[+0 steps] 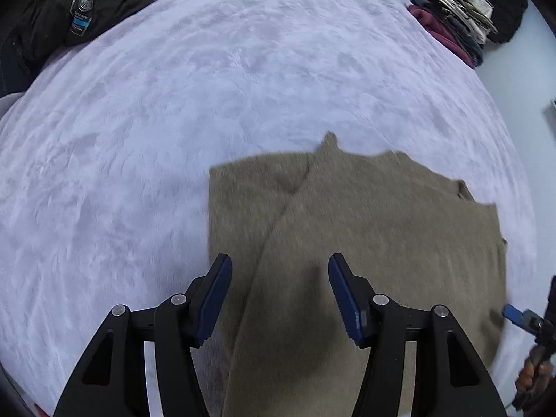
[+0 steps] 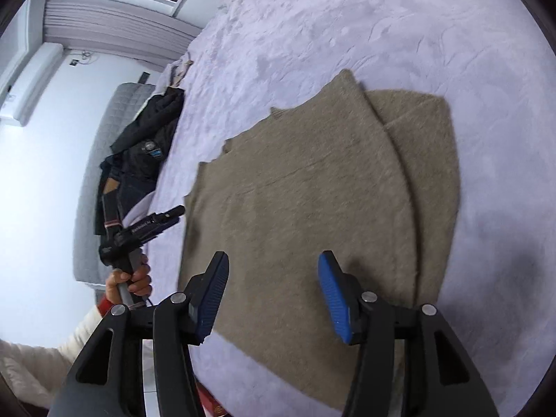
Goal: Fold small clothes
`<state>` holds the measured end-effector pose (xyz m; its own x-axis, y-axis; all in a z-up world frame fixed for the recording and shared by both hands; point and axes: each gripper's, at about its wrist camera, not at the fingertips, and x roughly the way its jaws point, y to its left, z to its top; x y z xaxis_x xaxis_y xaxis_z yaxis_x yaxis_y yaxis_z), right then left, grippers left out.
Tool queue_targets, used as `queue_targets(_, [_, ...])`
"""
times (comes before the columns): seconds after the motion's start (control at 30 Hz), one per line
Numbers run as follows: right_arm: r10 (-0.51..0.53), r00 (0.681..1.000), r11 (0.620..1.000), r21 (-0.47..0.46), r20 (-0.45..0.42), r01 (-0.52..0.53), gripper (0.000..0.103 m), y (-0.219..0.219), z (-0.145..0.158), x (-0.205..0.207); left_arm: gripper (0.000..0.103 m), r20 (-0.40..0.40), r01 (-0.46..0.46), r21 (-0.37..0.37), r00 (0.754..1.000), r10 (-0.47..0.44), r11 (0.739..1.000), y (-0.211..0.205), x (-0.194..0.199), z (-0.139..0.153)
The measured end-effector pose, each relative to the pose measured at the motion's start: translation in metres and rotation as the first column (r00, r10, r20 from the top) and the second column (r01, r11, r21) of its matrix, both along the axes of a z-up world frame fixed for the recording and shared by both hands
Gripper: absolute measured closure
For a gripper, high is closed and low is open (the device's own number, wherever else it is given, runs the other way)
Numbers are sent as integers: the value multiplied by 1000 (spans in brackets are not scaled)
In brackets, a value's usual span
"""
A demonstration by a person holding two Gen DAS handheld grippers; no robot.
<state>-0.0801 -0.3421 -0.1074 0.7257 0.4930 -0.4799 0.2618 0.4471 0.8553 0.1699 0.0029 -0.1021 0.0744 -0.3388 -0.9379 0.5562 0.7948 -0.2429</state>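
A beige knit garment (image 1: 365, 236) lies flat on the lilac plush blanket (image 1: 173, 121), with one side folded over the middle along a diagonal edge. My left gripper (image 1: 279, 267) is open and empty, hovering over the garment's near left part. In the right wrist view the same garment (image 2: 305, 201) lies spread out, and my right gripper (image 2: 274, 267) is open and empty above its near edge. The left gripper (image 2: 166, 217) shows there too, held in a hand beside the garment. The right gripper's blue tip (image 1: 514, 312) shows at the left view's right edge.
A black jacket (image 1: 80, 10) lies at the blanket's far left corner. A stack of folded clothes (image 1: 458, 24) sits at the far right edge. In the right wrist view the black jacket (image 2: 149, 146) lies by a grey quilted headboard (image 2: 104, 139) and the white wall.
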Motion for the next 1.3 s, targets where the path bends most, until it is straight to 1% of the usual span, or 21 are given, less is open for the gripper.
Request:
queue_targets(0.07, [47, 999, 999, 25, 18, -47, 45, 22, 3, -4, 44, -45, 31, -1, 999, -31, 1000, 16, -17, 3])
queue_targets(0.13, [84, 996, 995, 52, 18, -85, 45, 45, 3, -4, 44, -90, 47, 5, 995, -46, 999, 32, -35, 0])
queue_targets(0.17, [103, 995, 991, 81, 14, -104, 45, 61, 0, -4, 44, -109, 52, 9, 993, -51, 999, 39, -43, -3])
queue_targets(0.23, [128, 992, 983, 135, 7, -128, 45, 88, -6, -4, 44, -138, 56, 12, 989, -53, 998, 53, -55, -11])
queue_targets(0.37, [143, 989, 973, 188, -34, -135, 45, 140, -19, -3, 44, -177, 52, -13, 983, -53, 999, 73, -68, -20])
queue_targets(0.43, [122, 991, 972, 210, -57, -108, 45, 157, -25, -3, 44, -189, 56, -32, 980, -61, 998, 79, -69, -22])
queue_targets(0.53, [60, 994, 968, 250, -91, -36, 45, 176, -37, 1, 44, -200, 72, -49, 977, -80, 996, 86, -67, -26])
queue_targets(0.63, [8, 993, 971, 238, -120, 21, 45, 187, -44, 6, 44, -209, 91, -63, 973, -103, 994, 97, -62, -29])
queue_targets(0.73, [-33, 992, 963, 260, -121, 63, 45, 188, -48, 8, 44, -230, 96, -110, 966, -119, 989, 97, -58, -33])
queue_targets(0.8, [-64, 990, 959, 266, -123, 95, 45, 188, -49, 12, 44, -221, 114, -148, 964, -145, 982, 94, -60, -31])
queue_targets(0.87, [-109, 986, 945, 294, -123, 141, 45, 184, -52, 16, 45, -223, 129, -181, 960, -168, 975, 91, -61, -29])
queue_targets(0.9, [-133, 983, 935, 313, -124, 166, 45, 183, -54, 18, 48, -228, 133, -196, 957, -177, 972, 89, -62, -30])
queue_targets(0.93, [-158, 980, 923, 334, -124, 191, 47, 181, -56, 20, 76, -239, 141, -204, 953, -189, 969, 86, -62, -31])
queue_targets(0.97, [-186, 974, 906, 361, -127, 220, 55, 179, -58, 23, 98, -248, 160, -184, 947, -204, 970, 83, -63, -34])
queue_targets(1.0, [-200, 970, 899, 369, -136, 237, 89, 178, -59, 25, 97, -238, 177, -158, 948, -211, 972, 80, -64, -35])
queue_targets(1.03, [-200, 968, 901, 359, -152, 242, 95, 177, -57, 28, 97, -220, 193, -151, 949, -224, 969, 81, -65, -33])
queue_targets(1.1, [-184, 975, 930, 299, -123, 213, 95, 175, -41, 31, 97, -183, 223, -137, 952, -246, 965, 88, -67, -26])
queue_targets(1.13, [-165, 980, 949, 252, -106, 187, 95, 176, -30, 31, 97, -172, 230, -129, 953, -250, 965, 92, -67, -25])
queue_targets(1.2, [-137, 985, 969, 193, -105, 155, 95, 176, -20, 27, 97, -188, 222, -130, 951, -243, 966, 102, -66, -31])
queue_targets(1.23, [-125, 985, 974, 175, -118, 144, 95, 177, -22, 26, 97, -195, 217, -124, 951, -238, 968, 105, -67, -36])
queue_targets(1.3, [-98, 978, 981, 148, -182, 126, 96, 180, -36, 24, 97, -180, 219, -110, 955, -236, 970, 107, -72, -44])
